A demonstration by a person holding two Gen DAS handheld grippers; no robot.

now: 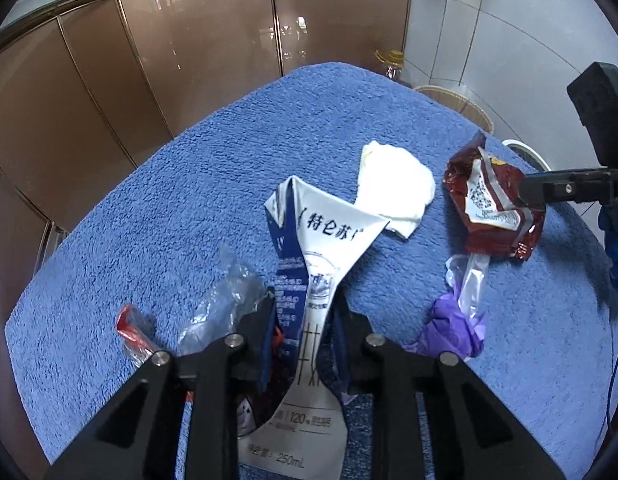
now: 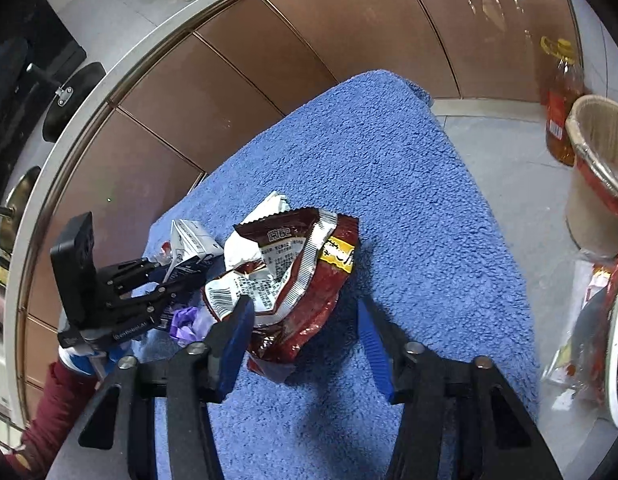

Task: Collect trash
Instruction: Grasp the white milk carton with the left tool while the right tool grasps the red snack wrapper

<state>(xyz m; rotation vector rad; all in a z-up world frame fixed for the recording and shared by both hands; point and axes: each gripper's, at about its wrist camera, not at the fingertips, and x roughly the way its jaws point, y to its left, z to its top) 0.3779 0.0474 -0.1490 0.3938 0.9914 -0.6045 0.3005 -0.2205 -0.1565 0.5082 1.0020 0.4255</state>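
A flattened white and blue milk carton (image 1: pixel 325 236) lies on the blue towel (image 1: pixel 181 200), and my left gripper (image 1: pixel 305 304) is shut on its lower half, squeezing it narrow. In the right wrist view that left gripper (image 2: pixel 165 280) shows at the left with the carton (image 2: pixel 193 240). A crumpled dark red snack bag (image 2: pixel 301 276) lies between the blue pads of my right gripper (image 2: pixel 305 320), which is open; the left pad (image 2: pixel 239 332) touches the bag, the right pad stands clear of it. In the left wrist view the bag (image 1: pixel 493 204) lies at the right.
A white tissue (image 1: pixel 393 188), a purple glove (image 1: pixel 453 328), clear plastic film (image 1: pixel 225 300) and a red wrapper (image 1: pixel 131 328) lie on the towel. A lined tan bin (image 2: pixel 597 168) and an oil bottle (image 2: pixel 561 100) stand on the floor at right. Brown cabinet fronts (image 1: pixel 149 60) close off the back.
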